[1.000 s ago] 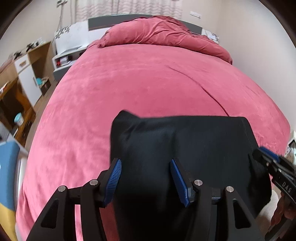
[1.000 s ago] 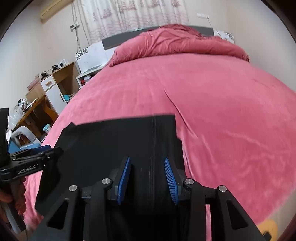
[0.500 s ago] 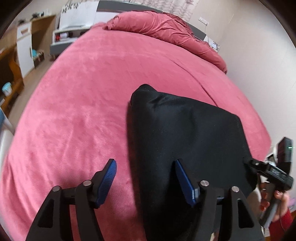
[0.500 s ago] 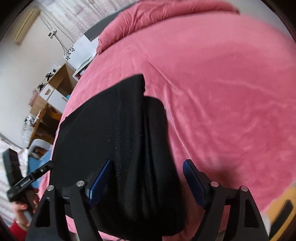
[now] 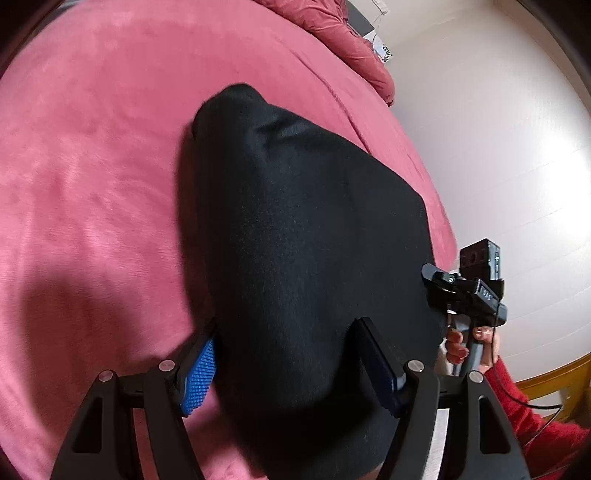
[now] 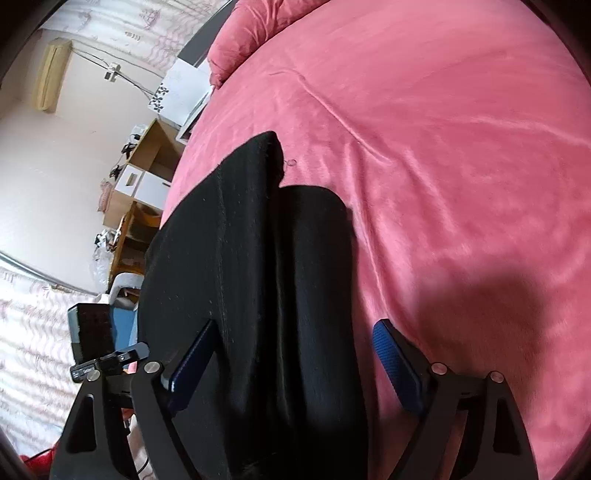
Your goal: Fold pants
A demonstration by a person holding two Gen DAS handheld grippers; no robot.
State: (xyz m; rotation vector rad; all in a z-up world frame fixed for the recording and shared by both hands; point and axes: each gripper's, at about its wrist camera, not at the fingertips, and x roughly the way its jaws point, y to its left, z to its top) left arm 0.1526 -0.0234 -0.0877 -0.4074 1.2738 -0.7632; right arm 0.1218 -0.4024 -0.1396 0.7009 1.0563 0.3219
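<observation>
The black pants [image 5: 306, 236] lie folded on the pink bed [image 5: 92, 177], near its edge, with a rounded fold at the far end. The left tongs [image 5: 291, 365] are wide open, and the cloth lies between the two blue pads without being pinched. The right tongs [image 6: 295, 362] are wide open too, over the right edge of the pants [image 6: 251, 266], and the right hand [image 5: 469, 343] holds their handle.

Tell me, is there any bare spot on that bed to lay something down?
Yes. Pink bedspread lies bare left of the black pants, and also right of them, toward the heaped duvet. It is crowded at the near edge, where both open grippers sit over the pants.
</observation>
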